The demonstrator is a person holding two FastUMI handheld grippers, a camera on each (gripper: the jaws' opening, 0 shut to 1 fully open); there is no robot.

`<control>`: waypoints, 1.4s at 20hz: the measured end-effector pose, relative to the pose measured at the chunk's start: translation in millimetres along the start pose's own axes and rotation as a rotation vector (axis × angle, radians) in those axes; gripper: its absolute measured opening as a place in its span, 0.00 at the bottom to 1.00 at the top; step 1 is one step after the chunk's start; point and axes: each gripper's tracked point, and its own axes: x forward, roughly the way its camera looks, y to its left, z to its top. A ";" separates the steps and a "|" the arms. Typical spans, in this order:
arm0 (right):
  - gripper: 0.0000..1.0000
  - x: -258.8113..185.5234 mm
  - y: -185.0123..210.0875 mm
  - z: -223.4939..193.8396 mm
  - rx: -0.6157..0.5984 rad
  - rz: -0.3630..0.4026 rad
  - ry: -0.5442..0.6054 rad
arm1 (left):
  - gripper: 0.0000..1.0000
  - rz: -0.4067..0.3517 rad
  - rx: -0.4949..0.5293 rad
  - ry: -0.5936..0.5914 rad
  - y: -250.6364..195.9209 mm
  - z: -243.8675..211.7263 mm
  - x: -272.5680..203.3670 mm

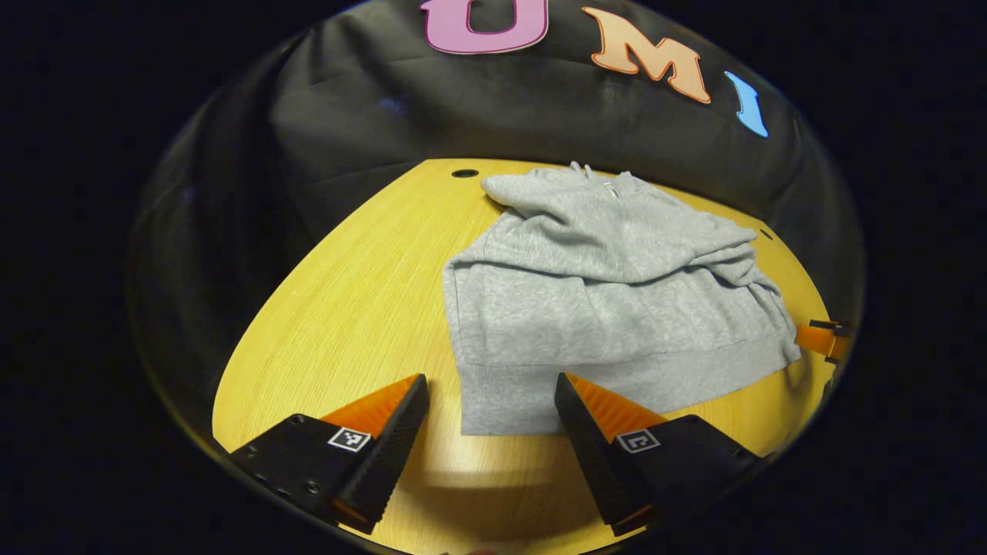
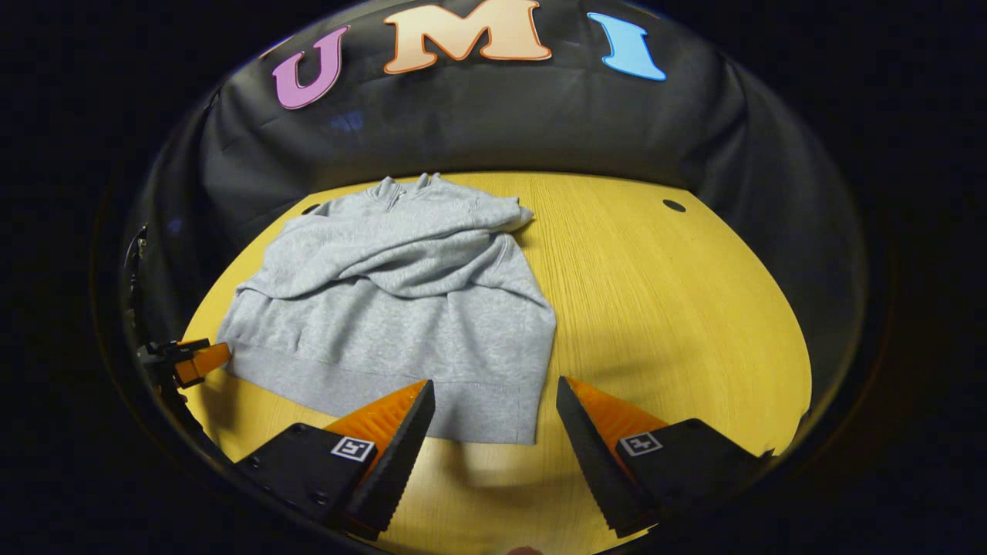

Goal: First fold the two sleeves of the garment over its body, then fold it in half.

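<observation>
The grey garment [image 1: 609, 308] is lying on the tabletop [image 1: 347, 308] (both sleeves folded over); left gripper [image 1: 492, 385] and right gripper [image 2: 493, 389] are hovering released at its hem.

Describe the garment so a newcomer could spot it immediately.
Start at the yellow wooden table before the black cloth wall. The grey sweatshirt lies flat on it, sleeves already folded across its body, ribbed hem nearest both open tongs. It is the table's one soft thing.

Matt knit garment [image 1: 609, 301], wood-grain table [image 1: 347, 308]
</observation>
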 end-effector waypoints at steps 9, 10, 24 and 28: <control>0.99 9.1 9.7 -23.8 -0.010 0.012 0.107 | 0.88 -0.058 0.027 0.029 -9.9 -4.7 4.1; 0.97 11.6 12.2 -23.6 -0.016 0.017 0.099 | 0.78 -0.066 0.026 0.033 -12.0 -4.8 2.9; 0.05 13.0 37.4 -21.6 -0.014 0.099 0.176 | 0.02 -0.136 -0.077 0.069 -32.0 -1.1 7.6; 0.03 15.6 39.0 -18.5 0.025 0.107 0.166 | 0.00 -0.119 -0.097 0.090 -31.3 1.0 7.7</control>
